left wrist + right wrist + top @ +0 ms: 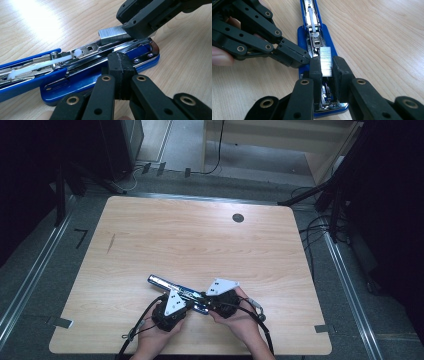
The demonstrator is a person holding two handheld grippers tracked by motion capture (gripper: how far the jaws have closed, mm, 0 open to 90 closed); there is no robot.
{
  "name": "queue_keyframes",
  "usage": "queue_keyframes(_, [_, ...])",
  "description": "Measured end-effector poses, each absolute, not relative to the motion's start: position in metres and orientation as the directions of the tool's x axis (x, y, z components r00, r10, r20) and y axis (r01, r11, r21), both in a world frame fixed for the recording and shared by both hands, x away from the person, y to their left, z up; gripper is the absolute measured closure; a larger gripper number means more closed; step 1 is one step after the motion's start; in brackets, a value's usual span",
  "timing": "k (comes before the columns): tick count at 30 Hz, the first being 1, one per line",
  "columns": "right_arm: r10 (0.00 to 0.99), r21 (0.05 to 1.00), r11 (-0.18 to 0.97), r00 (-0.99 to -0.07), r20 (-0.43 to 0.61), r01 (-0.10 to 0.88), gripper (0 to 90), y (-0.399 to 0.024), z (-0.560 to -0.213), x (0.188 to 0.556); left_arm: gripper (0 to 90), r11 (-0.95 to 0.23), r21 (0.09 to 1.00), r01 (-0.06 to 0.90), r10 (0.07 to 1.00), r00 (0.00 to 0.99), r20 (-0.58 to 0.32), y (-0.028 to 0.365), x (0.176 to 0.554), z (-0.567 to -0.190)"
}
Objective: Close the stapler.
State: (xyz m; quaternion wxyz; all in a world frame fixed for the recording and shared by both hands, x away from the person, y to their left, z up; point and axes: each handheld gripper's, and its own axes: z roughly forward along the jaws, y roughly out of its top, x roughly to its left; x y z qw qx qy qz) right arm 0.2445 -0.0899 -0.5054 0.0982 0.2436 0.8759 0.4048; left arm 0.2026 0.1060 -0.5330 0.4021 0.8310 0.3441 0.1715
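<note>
- Pale wood-grain bench (150, 235) carries the work; both hands angle inward near its front edge.
- Blue stapler (100, 80), opened flat with its chrome channel bared, lies under both tools.
- Left tool (122, 75), closed empty, presses the stapler's base.
- Right tool (327, 67) grips a ridged silver staple strip (326, 61) above the channel.

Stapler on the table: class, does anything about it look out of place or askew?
The blue stapler lies opened, magazine exposed. The staple strip, held by the right gripper, sits tilted above the channel, not yet seated. The shut left gripper presses on the stapler. No damage visible.
</note>
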Motion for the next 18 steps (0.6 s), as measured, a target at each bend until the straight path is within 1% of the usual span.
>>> queue_keyframes(9, [0.491, 0.757, 0.556, -0.871, 0.034, 0.343, 79.5, -0.0919, -0.5054, 0.246, 90.0, -0.44, 0.786, 0.434, 0.71, 0.704, 0.009, 0.106, 0.2026, -0.533])
queue_keyframes(18, [0.475, 0.755, 0.569, -0.88, 0.021, 0.325, 79.5, -0.0925, -0.505, 0.246, 90.0, -0.44, 0.786, 0.435, 0.71, 0.705, 0.007, 0.1061, 0.2026, -0.5329])
